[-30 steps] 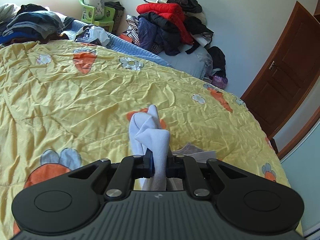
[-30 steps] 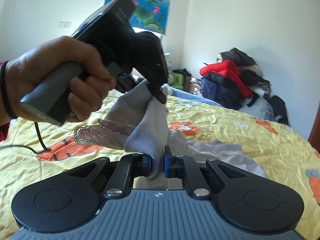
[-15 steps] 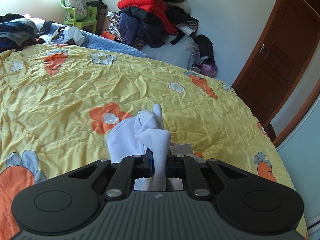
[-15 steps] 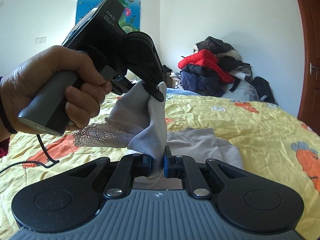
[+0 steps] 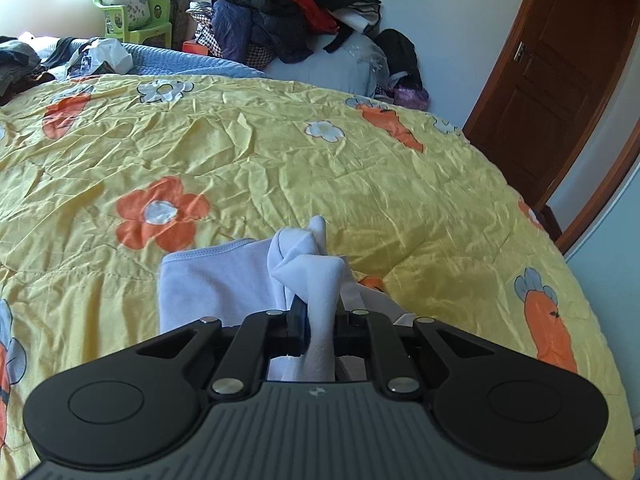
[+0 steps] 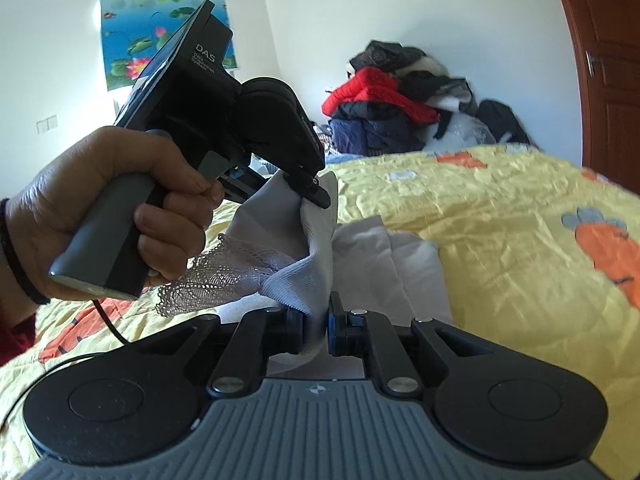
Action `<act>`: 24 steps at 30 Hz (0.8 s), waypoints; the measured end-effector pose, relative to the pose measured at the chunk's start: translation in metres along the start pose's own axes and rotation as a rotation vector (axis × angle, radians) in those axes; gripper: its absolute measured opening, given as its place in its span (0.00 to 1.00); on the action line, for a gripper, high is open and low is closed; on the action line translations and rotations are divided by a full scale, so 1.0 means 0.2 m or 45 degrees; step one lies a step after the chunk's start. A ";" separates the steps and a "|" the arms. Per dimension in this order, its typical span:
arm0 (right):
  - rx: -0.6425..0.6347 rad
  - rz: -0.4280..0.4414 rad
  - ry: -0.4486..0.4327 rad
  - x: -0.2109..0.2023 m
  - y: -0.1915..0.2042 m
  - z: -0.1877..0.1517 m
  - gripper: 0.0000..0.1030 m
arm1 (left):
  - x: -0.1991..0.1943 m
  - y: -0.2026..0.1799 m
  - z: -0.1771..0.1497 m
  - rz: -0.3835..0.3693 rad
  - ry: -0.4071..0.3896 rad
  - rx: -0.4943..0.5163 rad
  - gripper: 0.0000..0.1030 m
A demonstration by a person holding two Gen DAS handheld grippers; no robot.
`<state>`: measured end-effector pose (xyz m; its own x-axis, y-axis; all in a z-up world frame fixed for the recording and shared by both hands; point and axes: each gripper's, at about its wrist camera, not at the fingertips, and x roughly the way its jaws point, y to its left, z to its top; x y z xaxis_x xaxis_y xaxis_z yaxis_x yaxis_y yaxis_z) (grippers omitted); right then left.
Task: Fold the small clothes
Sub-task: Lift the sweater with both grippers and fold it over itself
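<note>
Fingers [image 5: 320,322] of the left gripper [image 5: 320,332] are clenched on a bunched fold of a small pale garment [image 5: 224,276], while the right gripper [image 6: 318,326] pinches another edge of the same cloth close by. The garment hangs between the two tools just above a yellow flowered bedspread [image 5: 360,184], part of it already trailing on the bed, a lace trim [image 6: 216,276] dangling under the person's left hand [image 6: 120,208].

Both grips hold thick wads rather than clean corners, so the likely trouble is a crooked fold: lowered like this, the cloth may land twisted or doubled on itself. A bunched hold can also slip if the two tools pull apart, dropping one side early. The loose lace could tuck under the fabric or catch on a fingertip at release. The wrinkled bedspread may drag along and spoil the crease.
</note>
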<state>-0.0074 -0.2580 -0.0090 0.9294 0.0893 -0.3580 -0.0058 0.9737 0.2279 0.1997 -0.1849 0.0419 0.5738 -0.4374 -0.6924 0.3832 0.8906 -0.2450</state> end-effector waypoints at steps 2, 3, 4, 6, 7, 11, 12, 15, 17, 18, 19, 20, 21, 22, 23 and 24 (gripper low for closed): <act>0.065 0.017 0.014 0.01 -0.04 0.00 0.12 | 0.03 -0.03 0.00 0.001 0.014 0.011 0.10; 0.097 0.029 0.022 0.01 -0.06 -0.01 0.12 | 0.05 -0.04 0.00 0.000 0.024 0.018 0.10; 0.129 0.041 0.032 0.02 -0.08 -0.01 0.12 | 0.06 -0.05 0.00 0.000 0.036 0.019 0.10; 0.186 0.061 0.048 0.04 -0.12 -0.01 0.13 | 0.09 -0.06 0.01 -0.011 0.064 0.010 0.10; 0.217 0.071 0.055 0.04 -0.14 -0.02 0.13 | 0.10 -0.07 0.02 -0.017 0.071 0.000 0.10; 0.335 0.114 0.083 0.07 -0.21 -0.04 0.13 | 0.11 -0.08 0.03 -0.033 0.088 -0.009 0.11; 0.361 0.124 0.090 0.07 -0.23 -0.04 0.13 | 0.12 -0.08 0.04 -0.038 0.092 -0.013 0.11; 0.447 0.153 0.105 0.09 -0.28 -0.06 0.14 | 0.12 -0.08 0.06 -0.054 0.092 -0.036 0.13; 0.488 0.165 0.114 0.10 -0.30 -0.07 0.14 | 0.11 -0.07 0.07 -0.063 0.079 -0.056 0.16; 0.504 0.169 0.118 0.11 -0.31 -0.07 0.15 | 0.10 -0.07 0.08 -0.066 0.070 -0.065 0.19; 0.517 0.173 0.121 0.11 -0.31 -0.08 0.15 | 0.09 -0.07 0.09 -0.069 0.059 -0.072 0.24; 0.524 0.175 0.124 0.11 -0.32 -0.08 0.15 | 0.09 -0.06 0.10 -0.072 0.047 -0.080 0.28; 0.528 0.174 0.126 0.12 -0.32 -0.08 0.15 | 0.08 -0.06 0.11 -0.074 0.031 -0.092 0.37; 0.529 0.173 0.127 0.12 -0.32 -0.09 0.15 | 0.06 -0.06 0.12 -0.078 0.011 -0.103 0.52; 0.533 0.173 0.128 0.12 -0.32 -0.09 0.15 | 0.04 -0.05 0.13 -0.081 -0.019 -0.111 0.59; 0.538 0.173 0.128 0.12 -0.32 -0.09 0.15 | 0.02 -0.05 0.14 -0.080 -0.054 -0.114 0.69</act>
<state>0.0095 -0.3150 -0.0488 0.8900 0.2505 -0.3810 0.0455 0.7826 0.6208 0.2178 -0.1993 0.0598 0.5813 -0.4962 -0.6449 0.3546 0.8678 -0.3481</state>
